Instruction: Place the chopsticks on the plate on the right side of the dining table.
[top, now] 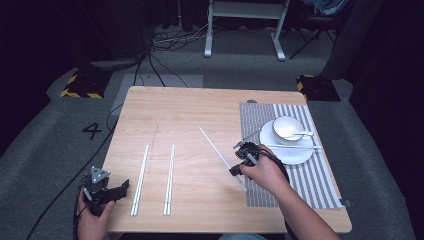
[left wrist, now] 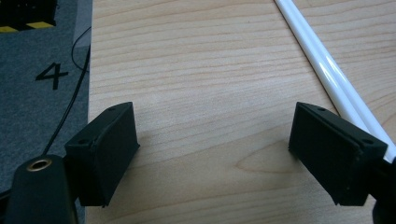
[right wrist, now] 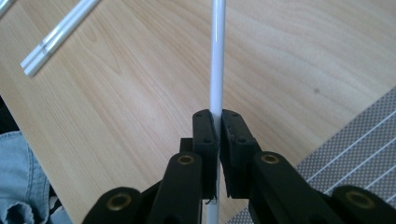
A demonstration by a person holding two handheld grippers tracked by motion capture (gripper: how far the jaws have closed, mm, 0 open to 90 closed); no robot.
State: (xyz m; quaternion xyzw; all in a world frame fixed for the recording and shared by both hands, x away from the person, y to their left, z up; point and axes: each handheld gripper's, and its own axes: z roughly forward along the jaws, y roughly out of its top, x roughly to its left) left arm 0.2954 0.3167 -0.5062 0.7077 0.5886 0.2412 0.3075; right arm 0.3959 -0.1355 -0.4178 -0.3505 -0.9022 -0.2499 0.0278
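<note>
My right gripper (top: 236, 167) (right wrist: 218, 116) is shut on a single white chopstick (top: 212, 144) (right wrist: 218, 56), which runs diagonally over the wooden table (top: 200, 105) just left of the striped placemat (top: 320, 180). Another single chopstick (top: 292, 146) lies across the white plate (top: 300, 155) on the placemat. Two pairs of white chopsticks (top: 140, 180) (top: 170, 180) lie side by side at front left. My left gripper (top: 107, 190) (left wrist: 212, 135) is open near the front left corner, with bare wood between its jaws and the nearest pair (left wrist: 322, 60) beside its right jaw.
A white bowl (top: 287, 127) with a spoon (top: 302, 134) stands on the plate. The placemat's edge (right wrist: 355, 149) lies close to my right gripper. Cables and a "4" mark (left wrist: 51, 74) are on the grey floor left of the table.
</note>
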